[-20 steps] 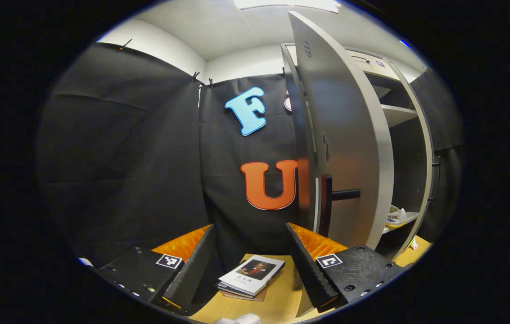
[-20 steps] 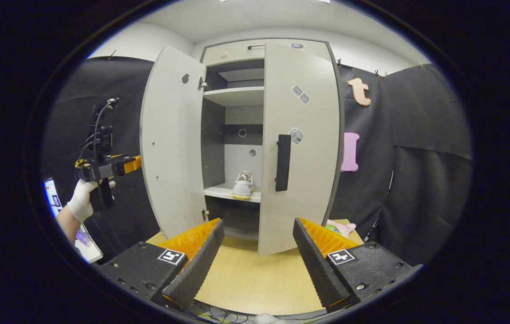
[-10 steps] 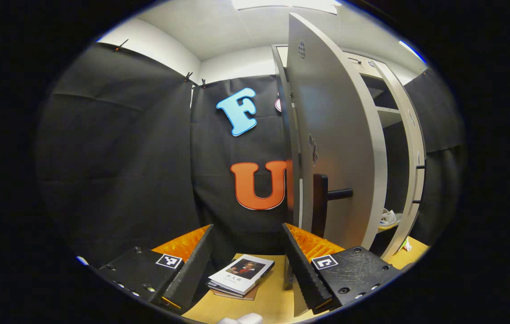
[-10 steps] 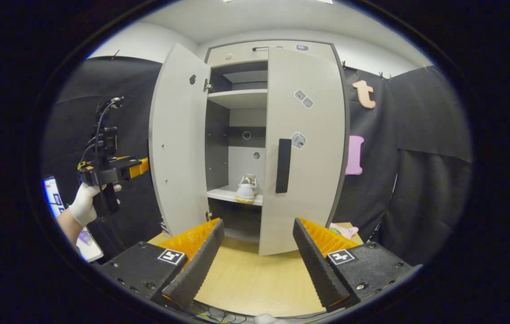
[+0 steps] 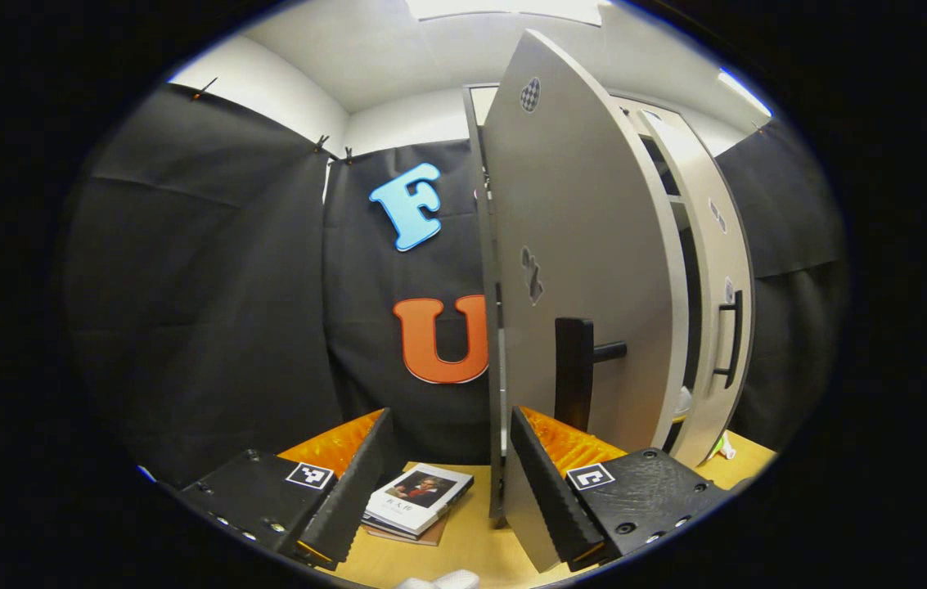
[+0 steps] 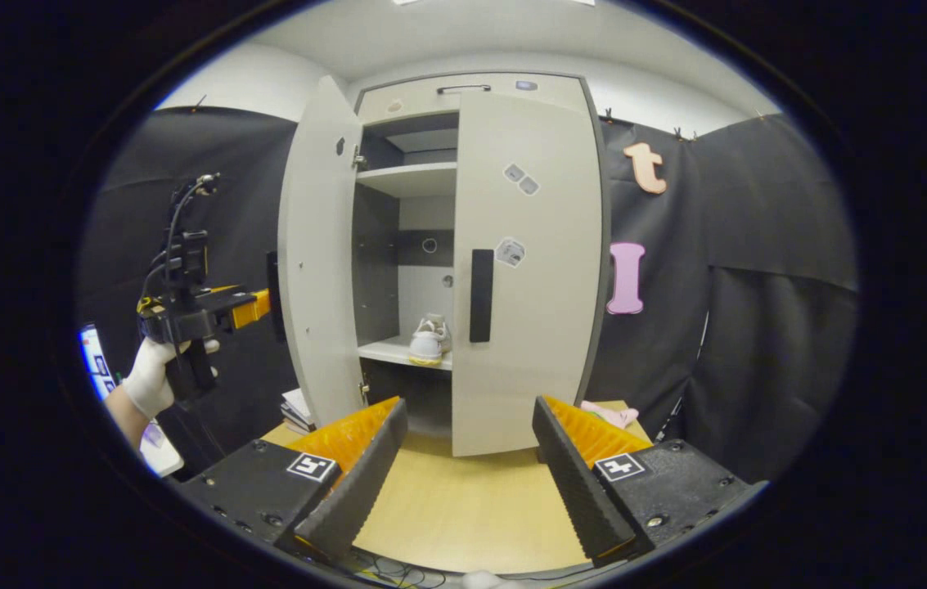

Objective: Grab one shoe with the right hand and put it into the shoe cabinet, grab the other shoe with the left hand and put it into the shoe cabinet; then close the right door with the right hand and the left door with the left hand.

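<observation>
Right gripper view: shoe lengthwise into the shoe cabinet (heel outward); right hand-held gripper wide.

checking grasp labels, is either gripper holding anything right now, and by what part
Nothing is held: left gripper and right gripper both have open, empty jaws.

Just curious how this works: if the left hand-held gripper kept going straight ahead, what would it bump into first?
Probably the grey left cabinet door, whose edge stands just ahead of the left hand-held gripper; depth is unclear.
</observation>
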The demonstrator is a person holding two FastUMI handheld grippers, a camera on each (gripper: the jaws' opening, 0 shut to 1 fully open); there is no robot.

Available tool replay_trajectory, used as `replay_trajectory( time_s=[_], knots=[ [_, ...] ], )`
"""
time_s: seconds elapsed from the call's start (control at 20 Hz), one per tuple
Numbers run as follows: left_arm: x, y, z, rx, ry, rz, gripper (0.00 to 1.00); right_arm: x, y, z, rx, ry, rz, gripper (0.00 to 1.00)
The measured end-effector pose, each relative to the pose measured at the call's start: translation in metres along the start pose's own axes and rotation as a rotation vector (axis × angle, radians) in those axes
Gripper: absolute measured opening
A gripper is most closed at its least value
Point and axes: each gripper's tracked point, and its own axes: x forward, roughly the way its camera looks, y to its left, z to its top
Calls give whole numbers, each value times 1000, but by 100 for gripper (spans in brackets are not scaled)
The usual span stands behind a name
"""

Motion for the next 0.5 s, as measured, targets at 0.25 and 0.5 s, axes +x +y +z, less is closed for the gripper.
replay_trajectory(
  time_s=[0.25, 0.5],
  knots=[
    [11, -49, 5, 1, 4, -73, 88, -3, -20, -2, 10, 2, -22, 100],
    [11, -81, 13, -28, 13, -88, 97, -12, -46, 0, 24, -10, -72, 100]
  ],
)
